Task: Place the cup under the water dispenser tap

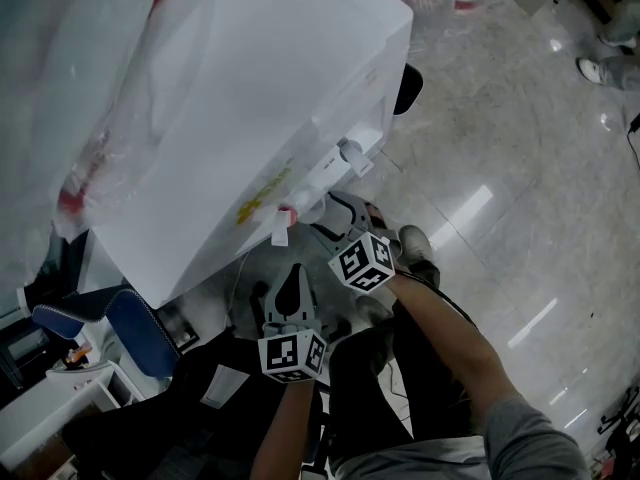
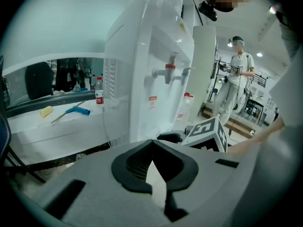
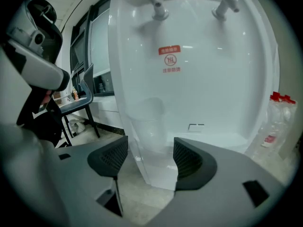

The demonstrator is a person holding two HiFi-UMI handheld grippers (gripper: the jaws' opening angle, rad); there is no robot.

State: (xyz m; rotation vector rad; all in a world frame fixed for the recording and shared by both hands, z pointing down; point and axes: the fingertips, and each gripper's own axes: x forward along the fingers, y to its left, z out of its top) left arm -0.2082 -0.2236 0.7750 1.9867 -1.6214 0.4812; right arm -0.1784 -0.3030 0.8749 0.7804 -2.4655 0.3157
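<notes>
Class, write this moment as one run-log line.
right gripper: open | cup: under red tap, not gripped | left gripper: shut, empty

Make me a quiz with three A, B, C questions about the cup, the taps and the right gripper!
1. Where is the cup? A on a chair; B in the water dispenser's recess; C on the floor.
2. How many taps does it have? A one; B two; C four.
3. The right gripper's fingers are: A apart; B pressed together; C clamped on a bottle.
Answers: B, it stands below the red tap; B, that one and a second tap show; A, a wide gap separates them.
</notes>
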